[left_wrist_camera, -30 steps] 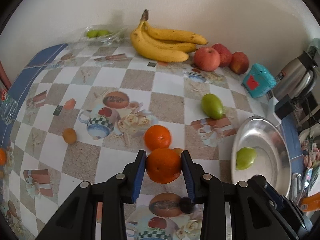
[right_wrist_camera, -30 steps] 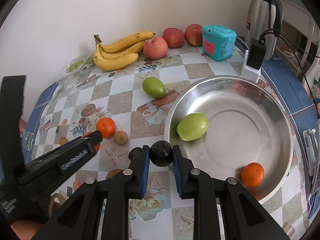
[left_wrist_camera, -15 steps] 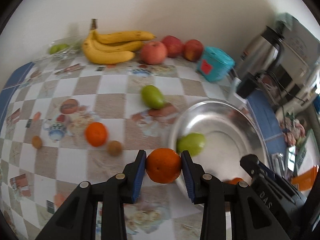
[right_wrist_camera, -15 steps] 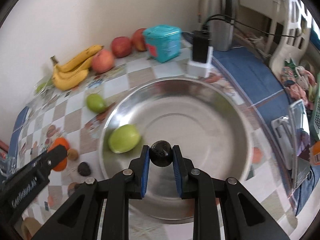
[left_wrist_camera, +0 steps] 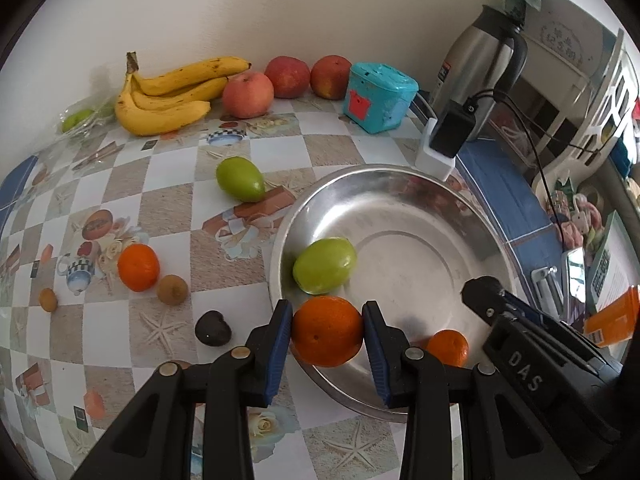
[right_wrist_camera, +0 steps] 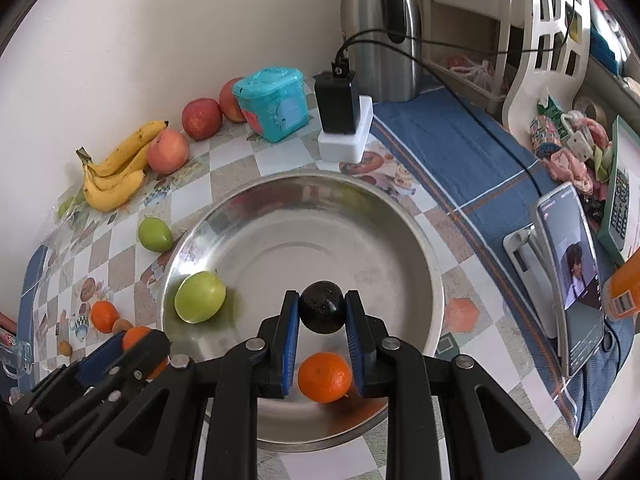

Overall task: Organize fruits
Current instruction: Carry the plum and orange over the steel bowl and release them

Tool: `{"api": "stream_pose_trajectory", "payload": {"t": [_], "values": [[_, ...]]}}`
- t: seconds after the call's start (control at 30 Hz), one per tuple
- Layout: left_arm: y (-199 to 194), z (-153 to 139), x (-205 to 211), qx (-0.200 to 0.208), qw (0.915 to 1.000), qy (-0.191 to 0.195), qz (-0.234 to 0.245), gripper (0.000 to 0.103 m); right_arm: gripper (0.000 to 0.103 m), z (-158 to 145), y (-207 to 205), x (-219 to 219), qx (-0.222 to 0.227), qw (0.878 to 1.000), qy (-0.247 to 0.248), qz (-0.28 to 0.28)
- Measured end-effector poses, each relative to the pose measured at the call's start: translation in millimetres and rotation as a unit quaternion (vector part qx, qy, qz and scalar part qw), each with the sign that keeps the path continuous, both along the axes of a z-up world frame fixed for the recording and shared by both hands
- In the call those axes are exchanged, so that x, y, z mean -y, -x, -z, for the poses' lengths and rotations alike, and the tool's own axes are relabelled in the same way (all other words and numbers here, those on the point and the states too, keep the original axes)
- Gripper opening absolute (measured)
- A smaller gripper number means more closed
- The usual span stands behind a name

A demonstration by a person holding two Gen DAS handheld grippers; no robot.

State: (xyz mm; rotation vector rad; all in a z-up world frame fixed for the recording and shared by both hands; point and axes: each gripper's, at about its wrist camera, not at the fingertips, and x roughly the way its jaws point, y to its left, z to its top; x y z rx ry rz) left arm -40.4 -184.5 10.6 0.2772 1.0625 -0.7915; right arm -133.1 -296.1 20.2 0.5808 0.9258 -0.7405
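My left gripper is shut on an orange and holds it over the near-left rim of the steel bowl. My right gripper is shut on a small dark fruit above the bowl. In the bowl lie a green mango and a small orange. On the table lie another green mango, an orange, a kiwi and a dark fruit.
Bananas and three apples line the back wall beside a teal box. A charger block and a steel kettle stand behind the bowl. A phone leans at the right.
Both grippers have moved right toward the bowl with their fruit. The right one has gone from the bowl's near-left rim to over its inside; the left one now reaches the rim.
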Motion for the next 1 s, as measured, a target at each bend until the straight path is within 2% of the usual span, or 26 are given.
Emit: {"api": "stream_pose_trajectory", "payload": {"t": [0.2,0.63,0.7,0.77,1.0], "values": [[1.4,3.5,1.9,-0.001,1.0,-0.005,0.003,0.039,0.024,10.1,-1.1,0.1,-0.01,1.0,-0.012,0.002],[2.1,4.1,2.2,-0.001,1.0,-0.004,0.006,0.041,0.024,11.7,-0.8,1.6,0.003,0.999,-0.034,0.009],[2.1,2.9,1.7,0.003,1.0,-0.004,0.004,0.051,0.024,10.5,-1.4,0.9,0.006,0.999,-0.033,0.007],[2.0,1.3,0.7,0.009,0.9999,-0.005,0.002,0.055,0.024,8.7,-1.1,0.6,0.009,0.999,-0.03,0.006],[-2.6,-0.9,-3.4,0.01,0.9999,-0.005,-0.006,0.063,0.027,4.5,2.6,2.6,0.02,0.999,-0.025,0.015]]}}
